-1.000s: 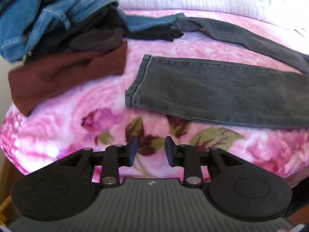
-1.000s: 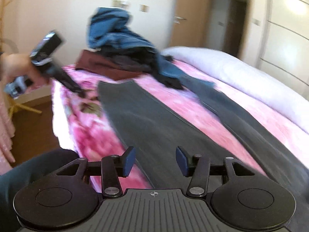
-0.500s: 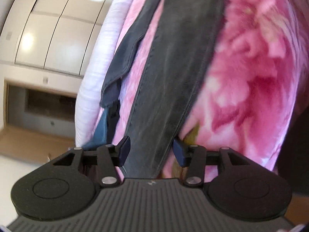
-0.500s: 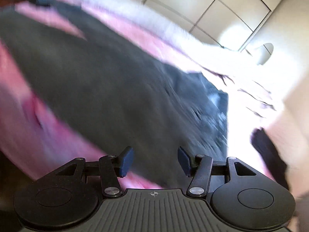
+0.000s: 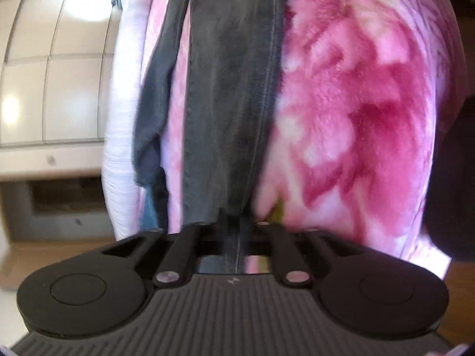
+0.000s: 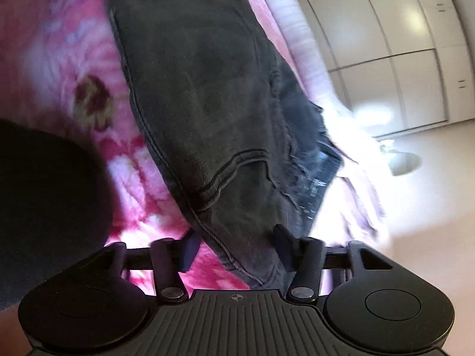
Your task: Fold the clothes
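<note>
Dark grey jeans [image 5: 231,103] lie stretched out on a pink flowered blanket [image 5: 356,103]. My left gripper [image 5: 234,222] is shut on the hem end of one leg, and the cloth runs away from the pinched fingertips. The other leg [image 5: 154,103] lies apart, further left. In the right wrist view the waist end of the jeans [image 6: 202,89] lies between the fingers of my right gripper [image 6: 234,240]. Its jaws are closing around the waistband edge. A sliver of blanket [image 6: 59,44] still shows beside the left pad.
A white ribbed bedcover [image 5: 121,148] runs along the far side of the bed. Beyond it stand white wardrobe doors [image 6: 386,29] and a pale floor. A dark blurred shape, probably the person's clothing [image 6: 44,192], fills the near left of the right wrist view.
Both grippers came down to the jeans and rolled over. The left jaws went from open to pinched on the leg hem. The right jaws narrowed around the waistband.
</note>
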`<state>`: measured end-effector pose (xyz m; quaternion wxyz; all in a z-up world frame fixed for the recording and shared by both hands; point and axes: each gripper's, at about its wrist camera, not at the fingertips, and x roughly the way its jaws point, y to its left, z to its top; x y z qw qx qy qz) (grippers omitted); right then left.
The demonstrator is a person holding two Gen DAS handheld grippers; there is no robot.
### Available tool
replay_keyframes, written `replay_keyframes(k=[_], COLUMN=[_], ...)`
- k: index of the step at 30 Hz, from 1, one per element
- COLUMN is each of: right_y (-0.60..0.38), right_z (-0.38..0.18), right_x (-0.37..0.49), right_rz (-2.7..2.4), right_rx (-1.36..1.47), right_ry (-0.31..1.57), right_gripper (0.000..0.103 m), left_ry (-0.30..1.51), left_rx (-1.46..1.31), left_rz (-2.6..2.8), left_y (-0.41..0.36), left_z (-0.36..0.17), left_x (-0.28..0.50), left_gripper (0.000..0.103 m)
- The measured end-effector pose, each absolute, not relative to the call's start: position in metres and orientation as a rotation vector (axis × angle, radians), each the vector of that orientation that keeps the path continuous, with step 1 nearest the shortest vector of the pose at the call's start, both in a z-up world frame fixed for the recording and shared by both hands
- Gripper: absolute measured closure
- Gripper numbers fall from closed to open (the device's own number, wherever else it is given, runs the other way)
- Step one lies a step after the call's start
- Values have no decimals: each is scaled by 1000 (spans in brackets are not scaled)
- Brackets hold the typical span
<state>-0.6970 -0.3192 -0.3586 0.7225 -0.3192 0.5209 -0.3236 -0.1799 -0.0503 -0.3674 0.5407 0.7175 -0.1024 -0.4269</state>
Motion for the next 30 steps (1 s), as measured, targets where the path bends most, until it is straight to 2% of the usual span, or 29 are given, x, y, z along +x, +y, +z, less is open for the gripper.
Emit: replay_keyframes(k=[2, 6, 10, 13, 15, 17, 20, 24, 27, 30], right_y=[-319, -319, -336, -330, -324, -320, -327, -329, -313, -306], right_z=[-351, -323, -329, -343, -346, -339, -334, -322, -313, -297], right_x=[-710, -742, -757, -749, -750, -756, -744, -730, -706, -676], right_rz=[-685, -791, -827, -803, -812, -863, -994, -1141, -1123, -1037], right_rx=[-680, -707, -644, -661, -708, -681, -601, -607, -716, -700], right_ry=[1124, 1064, 1117, 1189, 1213, 1216, 1227, 1144, 1044, 946], right_gripper=[97, 97, 97, 95, 90, 78, 67, 65, 64, 63], left_ry=[-235, -292, -266, -251, -223, -171, -97, -134, -199, -294], left_rx=[1651, 1559, 1588, 1666, 1672, 1654, 1588, 1532, 1503, 1505], left_rz=[-1004, -1021, -1044, -1052, -1023, -990, -923, -863, -879, -899], left_y=[-52, -49, -44, -31, -19, -8, 1, -11, -45, -89], left_z=[-357, -334, -343, -360, -358, -351, -332, -314, -310, -313], left_x=[-185, -209, -222, -223, -214, -203, -175, -155, -141, -126], left_gripper=[98, 99, 98, 92, 91, 87, 80, 74, 66, 60])
